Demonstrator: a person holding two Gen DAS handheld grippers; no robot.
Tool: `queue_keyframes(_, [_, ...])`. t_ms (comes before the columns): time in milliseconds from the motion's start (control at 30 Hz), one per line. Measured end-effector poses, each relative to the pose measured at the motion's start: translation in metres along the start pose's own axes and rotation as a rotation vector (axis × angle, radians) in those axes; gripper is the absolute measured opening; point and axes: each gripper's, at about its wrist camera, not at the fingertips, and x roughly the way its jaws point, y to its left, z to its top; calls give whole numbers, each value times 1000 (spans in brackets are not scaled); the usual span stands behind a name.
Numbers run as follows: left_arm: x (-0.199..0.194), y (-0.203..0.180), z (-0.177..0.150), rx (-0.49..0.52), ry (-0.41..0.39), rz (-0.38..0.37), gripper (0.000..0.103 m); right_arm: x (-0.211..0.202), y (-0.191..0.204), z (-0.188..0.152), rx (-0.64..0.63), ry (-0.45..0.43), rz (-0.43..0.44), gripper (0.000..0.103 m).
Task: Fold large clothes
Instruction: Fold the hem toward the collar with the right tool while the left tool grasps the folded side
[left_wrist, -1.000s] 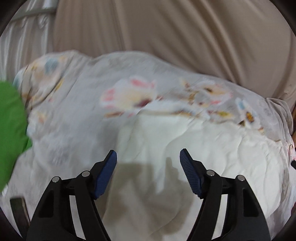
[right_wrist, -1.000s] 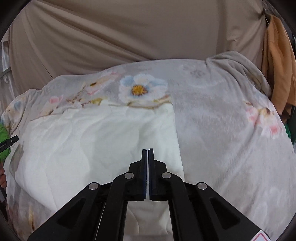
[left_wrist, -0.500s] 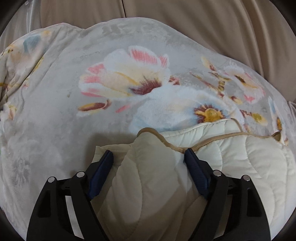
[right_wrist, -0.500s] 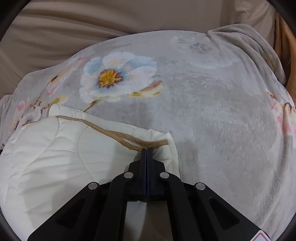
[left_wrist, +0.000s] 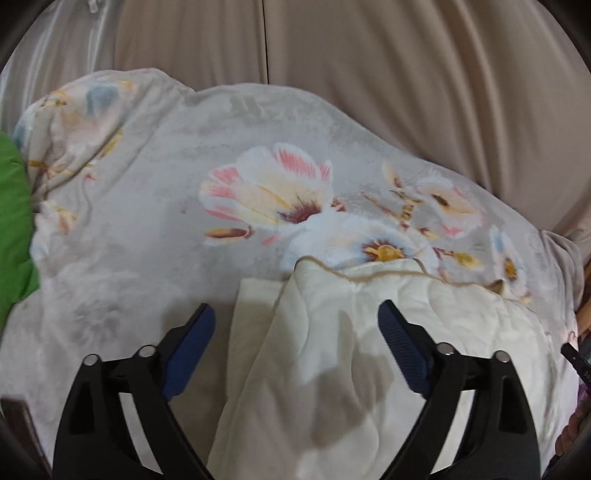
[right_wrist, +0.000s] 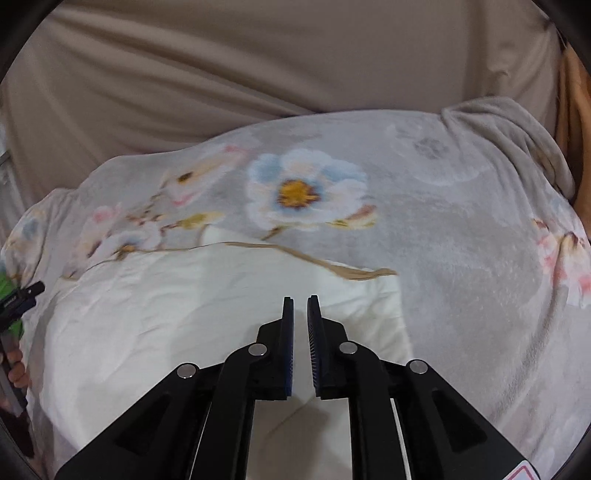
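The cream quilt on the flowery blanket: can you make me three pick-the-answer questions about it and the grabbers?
1. Where does the cream quilt lie?
A. on the floral blanket
B. on a chair
C. in a basket

2. What colour is the quilt's edge trim?
A. red
B. tan
C. black

3. How is the left hand-held gripper?
A. shut on the quilt
B. out of view
C. open wide

Answers: 1 A, blanket shows all around it. 2 B, a tan band lines the edge. 3 C, its blue pads stand far apart; the right hand-held gripper is parted only slightly.
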Motion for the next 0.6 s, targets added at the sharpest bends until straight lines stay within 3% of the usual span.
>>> queue_keyframes(167, [-21,14,-39,-2,81,3,90,10,86,-14,-129,97,190,11])
queue_keyframes(267, [-18,27,-67,-20,149,21,90,25,121,-20,-185,123,193,11])
queue_keyframes(367, [-12,46,-88,-73,191,22,93,45,135,-22,-195,165,202,11])
queue_keyframes(500, [-9,68,-98,-192,197,-64,97,72,140,-31,-181,213,215,8])
queue_keyframes(600, [-5,62,-97,-176,187,-68,98,87,137,-39,-175,216,217,2])
